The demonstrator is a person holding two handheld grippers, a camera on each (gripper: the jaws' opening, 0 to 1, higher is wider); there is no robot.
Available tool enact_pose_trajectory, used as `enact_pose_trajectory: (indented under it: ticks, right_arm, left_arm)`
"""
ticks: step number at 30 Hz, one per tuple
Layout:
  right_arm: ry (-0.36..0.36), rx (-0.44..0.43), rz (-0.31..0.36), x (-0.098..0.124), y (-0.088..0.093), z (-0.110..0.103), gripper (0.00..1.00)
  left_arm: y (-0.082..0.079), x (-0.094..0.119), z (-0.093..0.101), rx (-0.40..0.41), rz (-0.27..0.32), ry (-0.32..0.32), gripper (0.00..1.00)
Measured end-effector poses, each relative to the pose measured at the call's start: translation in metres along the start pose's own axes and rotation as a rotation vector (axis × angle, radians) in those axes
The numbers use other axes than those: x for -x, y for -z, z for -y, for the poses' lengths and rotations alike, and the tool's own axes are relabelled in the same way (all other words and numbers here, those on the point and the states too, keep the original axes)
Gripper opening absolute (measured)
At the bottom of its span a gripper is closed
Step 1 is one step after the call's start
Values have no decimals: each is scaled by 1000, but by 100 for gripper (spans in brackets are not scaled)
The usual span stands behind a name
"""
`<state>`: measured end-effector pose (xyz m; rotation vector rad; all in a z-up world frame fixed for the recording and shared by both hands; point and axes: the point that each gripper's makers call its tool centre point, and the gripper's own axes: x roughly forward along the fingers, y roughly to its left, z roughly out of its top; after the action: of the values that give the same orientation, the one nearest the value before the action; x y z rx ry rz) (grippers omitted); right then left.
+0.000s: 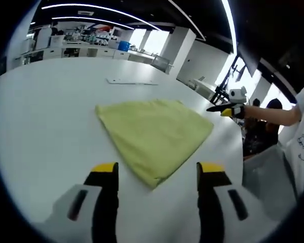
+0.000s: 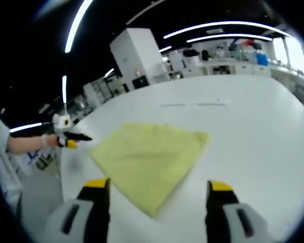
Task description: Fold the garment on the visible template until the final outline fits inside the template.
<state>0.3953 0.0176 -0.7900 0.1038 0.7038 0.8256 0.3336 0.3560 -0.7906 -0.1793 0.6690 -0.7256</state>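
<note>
Lying ahead of parted fingers (image 1: 105,174), yellow garment (image 1: 154,131)

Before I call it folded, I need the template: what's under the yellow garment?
The yellow garment lies folded flat on the white table. Bare tabletop shows all round it; no template outline is visible there. Whatever lies beneath the cloth is covered. Both grippers are open, off the cloth.

Bare white table (image 1: 45,126) around the yellow garment (image 1: 154,134), thin strip (image 1: 131,81) beyond, perhaps tape
</note>
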Motion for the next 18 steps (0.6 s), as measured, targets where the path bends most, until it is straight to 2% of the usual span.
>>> enact_pose_trajectory:
  ticks: [9,16,18]
  right_arm:
    - [2,-18,-7,5,10,1,74]
    - [-9,-20,-30,6,22,-2,68]
    - [-12,-22,-36,5,26,-2,66]
  left_arm:
    - [18,-1,-15,17,-21,-10,51]
    - [24,-4,-3,35,-21,-21,44]
    - [27,-4,-6,41,-25,-24,42]
